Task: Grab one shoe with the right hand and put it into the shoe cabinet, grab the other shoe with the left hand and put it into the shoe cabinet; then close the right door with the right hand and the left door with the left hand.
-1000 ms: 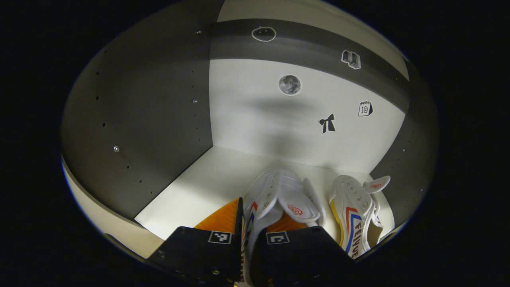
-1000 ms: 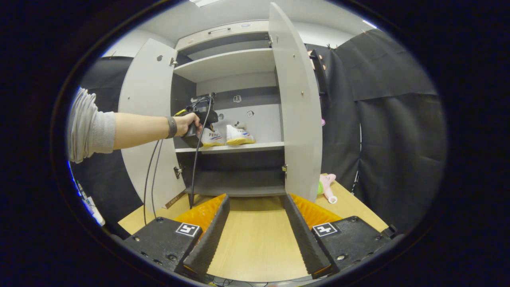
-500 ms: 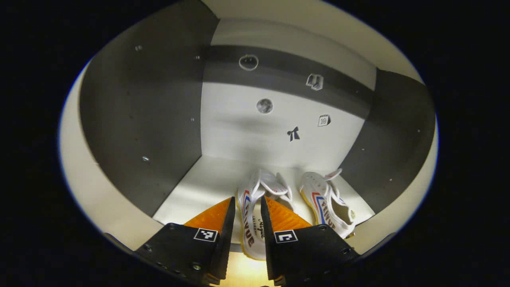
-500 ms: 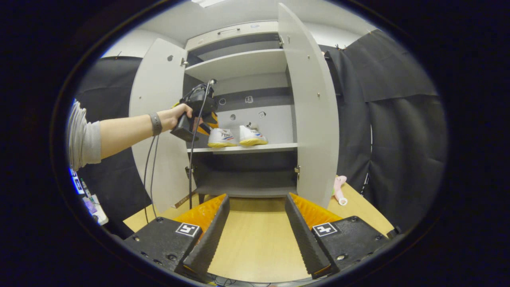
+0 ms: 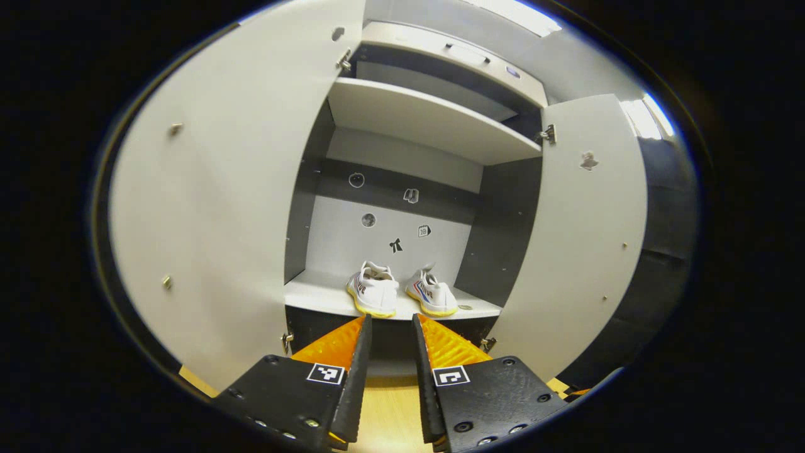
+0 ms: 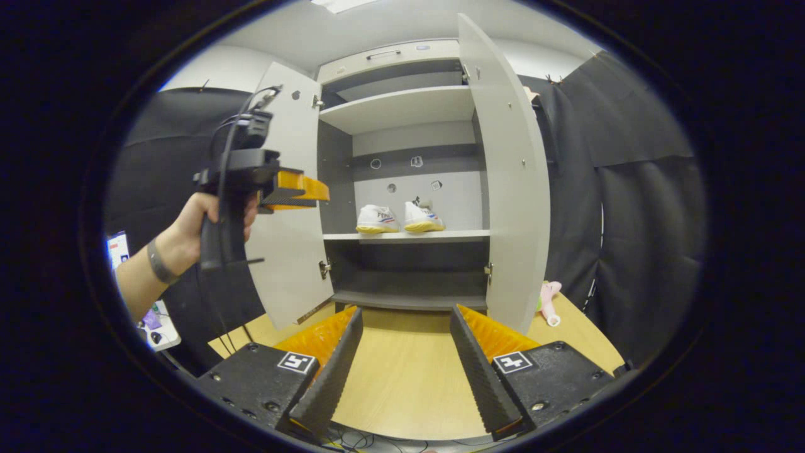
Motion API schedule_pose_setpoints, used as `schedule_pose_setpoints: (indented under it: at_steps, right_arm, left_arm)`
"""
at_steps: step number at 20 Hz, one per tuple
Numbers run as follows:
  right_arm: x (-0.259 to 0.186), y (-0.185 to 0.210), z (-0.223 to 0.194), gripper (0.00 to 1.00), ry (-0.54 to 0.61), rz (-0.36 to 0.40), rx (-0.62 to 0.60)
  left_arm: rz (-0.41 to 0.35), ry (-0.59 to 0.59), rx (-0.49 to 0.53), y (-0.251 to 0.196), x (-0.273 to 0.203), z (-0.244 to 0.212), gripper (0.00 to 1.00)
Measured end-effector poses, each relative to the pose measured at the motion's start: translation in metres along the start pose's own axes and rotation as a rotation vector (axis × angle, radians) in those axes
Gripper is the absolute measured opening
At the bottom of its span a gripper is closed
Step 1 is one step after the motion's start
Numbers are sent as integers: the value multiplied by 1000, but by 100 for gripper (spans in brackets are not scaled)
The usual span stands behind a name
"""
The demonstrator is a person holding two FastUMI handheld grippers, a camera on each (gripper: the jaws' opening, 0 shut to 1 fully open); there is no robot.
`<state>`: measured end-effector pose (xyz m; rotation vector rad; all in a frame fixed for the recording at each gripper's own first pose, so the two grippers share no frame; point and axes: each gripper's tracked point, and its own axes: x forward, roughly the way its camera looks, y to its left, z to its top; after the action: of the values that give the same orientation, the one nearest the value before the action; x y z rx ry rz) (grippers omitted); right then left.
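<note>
We hold a gripper in each hand and face the open shoe cabinet (image 6: pixel 402 100). Both shoes already sit side by side on its middle shelf (image 6: pixel 409 236): the left shoe (image 5: pixel 373 297) and the right shoe (image 5: pixel 431 297) lie straight ahead of our left gripper (image 5: pixel 391 327), heels toward us, close together but whether touching we cannot tell. The left gripper's fingers stand slightly apart with nothing between them; it hangs well clear of the shelf, out in front of the cabinet. In the right gripper view we see it held up in a hand (image 6: pixel 207 220) beside the left door (image 6: pixel 289 207).

Our right gripper (image 6: pixel 402 352) hovers low over the wooden table (image 6: pixel 402 384), its fingers wide apart and empty. The right door (image 6: pixel 509 182) stands ahead and to its right, swung out toward us.

The step in hand looks like closing the right door. To do it well, we would bring the right gripper around to the door's outer face near its free edge, push it in a smooth arc, and keep the left gripper out of the doorway. A pink toy (image 6: pixel 548 301) lies on the table just behind that door.
</note>
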<state>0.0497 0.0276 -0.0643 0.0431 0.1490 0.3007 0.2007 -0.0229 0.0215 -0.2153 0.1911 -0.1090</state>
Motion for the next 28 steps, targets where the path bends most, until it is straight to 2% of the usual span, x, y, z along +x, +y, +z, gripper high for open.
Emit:
schedule_pose_setpoints:
  at_steps: [3, 6, 7, 9, 10, 11, 12, 14, 16, 19, 21, 25, 28]
  right_arm:
    - [-10, 5, 3, 88, -13, 8, -18]
    - [-21, 9, -3, 87, -4, 13, -27]
    - [-25, 10, -5, 87, -1, 11, -31]
    - [-32, 12, -10, 89, 4, 5, -37]
    - [-35, 12, -10, 88, 3, 3, -37]
    - [-37, 11, -11, 89, 3, -4, -37]
    - [-40, 10, -12, 88, 4, -9, -36]
    - [-46, 8, -8, 89, -7, -17, -27]
    - [-52, 2, 1, 89, -34, -33, -22]
    - [-62, -36, 25, 91, -103, -130, -38]
    - [-64, -74, 45, 100, -143, -215, -34]
    - [-63, -148, 89, 100, -209, -345, -24]
    - [-48, -188, 120, 100, -217, -385, -43]
  left_arm:
    - [73, -80, 59, 5, -61, -23, 36]
    - [90, -83, 108, -9, -118, -63, 37]
    - [95, -80, 132, -13, -133, -76, 54]
    - [109, -62, 153, -20, -156, -96, 39]
    - [106, -62, 141, -24, -164, -102, 61]
    - [100, -62, 123, -28, -170, -106, 66]
    - [90, -57, 105, -32, -176, -111, 76]
    - [100, -60, 108, -30, -184, -112, 85]
    - [137, -74, 135, -22, -189, -110, 87]
    - [138, -100, 160, -26, -195, -109, 89]
    - [121, -101, 156, -33, -197, -106, 91]
    - [90, -73, 156, -44, -204, -114, 91]
    - [85, -59, 161, -45, -206, -117, 91]
